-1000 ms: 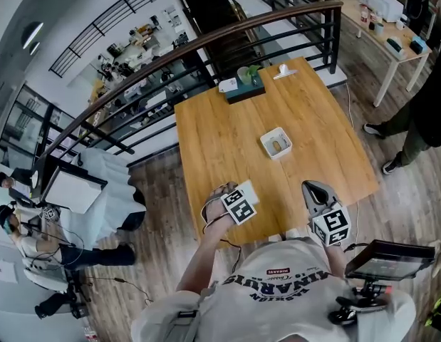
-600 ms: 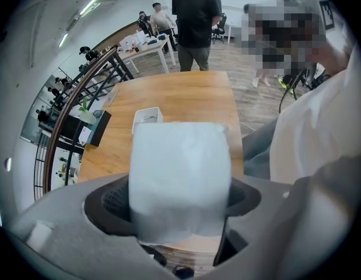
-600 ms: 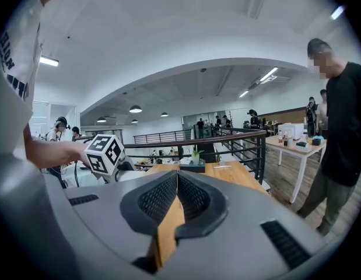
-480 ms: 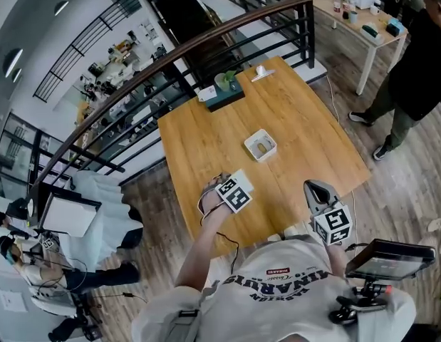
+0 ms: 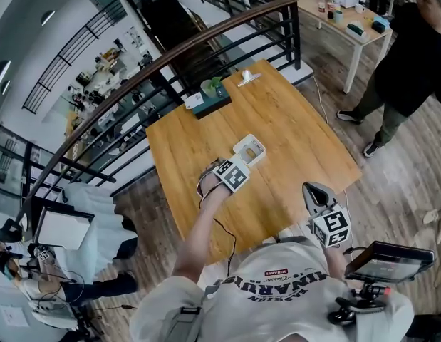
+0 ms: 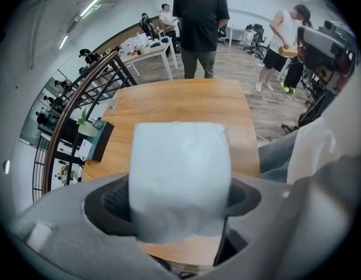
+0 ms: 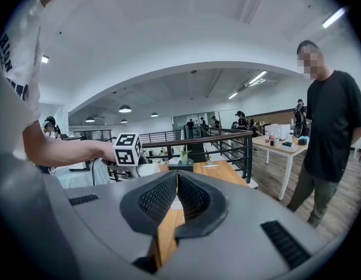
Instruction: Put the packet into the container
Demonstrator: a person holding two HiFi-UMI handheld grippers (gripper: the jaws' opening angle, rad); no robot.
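Head view: the left tool [image 5: 231, 177] hangs over the wooden table [image 5: 291, 134]. The small white square container [image 5: 249, 150] lies just beyond its tip, slightly to the right. The right tool [image 5: 318, 193] is well apart, so the left is nearer.

Left gripper view: the jaws clamp the soft white packet [image 6: 180, 179], which hides the container.

Right gripper view: the jaws meet on nothing.

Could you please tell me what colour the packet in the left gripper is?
White; the packet shows best in the left gripper view.
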